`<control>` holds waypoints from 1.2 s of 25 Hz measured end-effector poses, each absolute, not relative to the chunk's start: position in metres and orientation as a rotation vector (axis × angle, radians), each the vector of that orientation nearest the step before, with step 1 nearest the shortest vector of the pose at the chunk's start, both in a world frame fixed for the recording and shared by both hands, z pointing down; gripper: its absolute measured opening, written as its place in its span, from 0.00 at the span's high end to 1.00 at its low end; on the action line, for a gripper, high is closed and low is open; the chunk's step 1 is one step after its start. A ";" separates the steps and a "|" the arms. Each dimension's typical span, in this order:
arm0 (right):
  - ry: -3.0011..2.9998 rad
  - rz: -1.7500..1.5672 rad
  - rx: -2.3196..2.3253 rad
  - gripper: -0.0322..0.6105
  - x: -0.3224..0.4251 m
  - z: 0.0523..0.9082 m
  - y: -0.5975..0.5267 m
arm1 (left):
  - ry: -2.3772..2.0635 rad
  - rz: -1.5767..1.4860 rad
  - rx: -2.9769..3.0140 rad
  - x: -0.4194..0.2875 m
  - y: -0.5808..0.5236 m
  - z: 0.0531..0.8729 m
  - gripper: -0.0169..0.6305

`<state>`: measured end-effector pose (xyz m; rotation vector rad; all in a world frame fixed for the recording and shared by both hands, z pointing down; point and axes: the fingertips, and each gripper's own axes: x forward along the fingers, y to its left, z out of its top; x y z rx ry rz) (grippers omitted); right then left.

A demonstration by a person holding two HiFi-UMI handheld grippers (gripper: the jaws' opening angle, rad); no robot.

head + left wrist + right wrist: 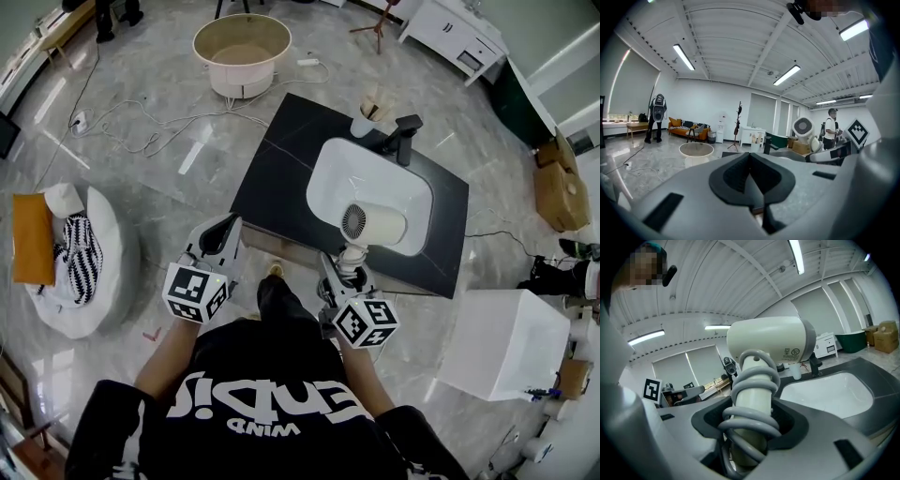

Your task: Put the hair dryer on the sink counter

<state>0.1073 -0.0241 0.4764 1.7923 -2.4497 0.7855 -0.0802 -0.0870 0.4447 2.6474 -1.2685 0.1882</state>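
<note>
Currently the right tool [349, 270] [751, 425] pinches the handle of the cream-white plastic hair dryer [371, 223] [769, 339], its jaws clamped on either side of the handle. A grey cord [752, 380] is coiled around that handle in several loops. The hair dryer stands upright in the grip. In the head view its barrel overlaps the near edge of the white oval basin [375, 173] [825, 392], with the round rear grille facing left. The basin is set into the dark rectangular stone counter [272, 178]. A black faucet [405, 136] stands at the far rim of the basin (a pale cup [364, 122] sits just beside it, to the left).

The left tool [225, 228] [750, 161] is at the near left corner of the counter. Its jaws are pressed together with nothing between them.
</note>
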 end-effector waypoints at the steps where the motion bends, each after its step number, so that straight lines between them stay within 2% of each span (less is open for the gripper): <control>1: -2.450 0.788 1.783 0.56 0.110 0.477 -0.032 | -1.271 0.190 2.647 -0.077 -0.095 0.444 0.96; 17: -2.488 0.810 1.545 0.56 0.130 0.491 -0.155 | -1.357 0.213 2.569 -0.038 -0.204 0.450 0.96; 30: -2.425 0.879 1.505 0.56 0.120 0.513 -0.203 | -1.266 0.279 2.603 -0.034 -0.243 0.452 0.96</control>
